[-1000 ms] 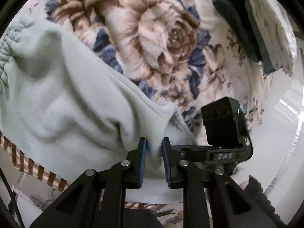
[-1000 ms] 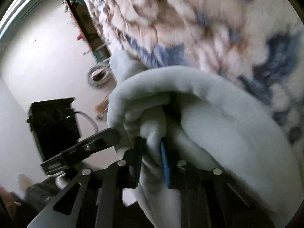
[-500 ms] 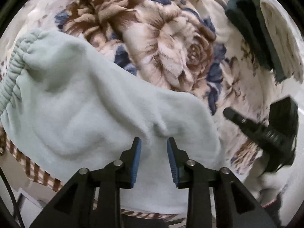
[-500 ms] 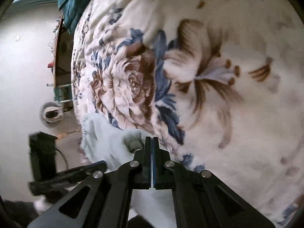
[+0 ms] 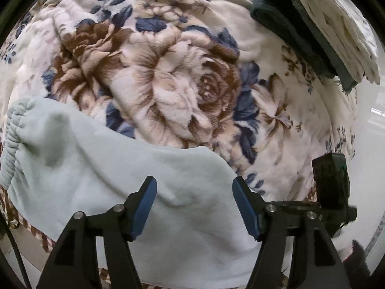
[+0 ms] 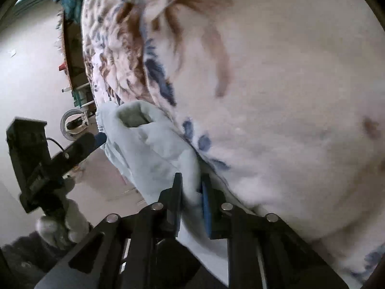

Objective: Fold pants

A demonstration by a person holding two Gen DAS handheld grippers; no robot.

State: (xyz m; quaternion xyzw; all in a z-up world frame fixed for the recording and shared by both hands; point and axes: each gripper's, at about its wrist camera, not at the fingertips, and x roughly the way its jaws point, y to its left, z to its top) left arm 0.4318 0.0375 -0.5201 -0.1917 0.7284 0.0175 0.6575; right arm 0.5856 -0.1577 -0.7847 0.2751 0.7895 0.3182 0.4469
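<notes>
At the bottom of the left wrist view, at about 6 o'clock, the left tool stands over the pants; its jaws are opening, already quite wide, and the two blue pads do not press the cloth, which only lies under and between them. The pants are pale mint green fleece, lying on the bed and filling the view from 6 to 9 o'clock, with the gathered elastic waistband at 9 o'clock. Under their lower edge, at about 7 o'clock, a brown checked cloth shows. At 4 o'clock the right tool appears from the side. Behind the pants the flowered blanket covers the bed, and far at 1 o'clock lie a dark green folded cloth and a white one. In the right wrist view, blurred, the right tool at 6 o'clock has narrow jaws that are opening, with a fold of the pants between them; I cannot tell if the pads still press it. At 9 o'clock the left tool is just beside the pants.
</notes>
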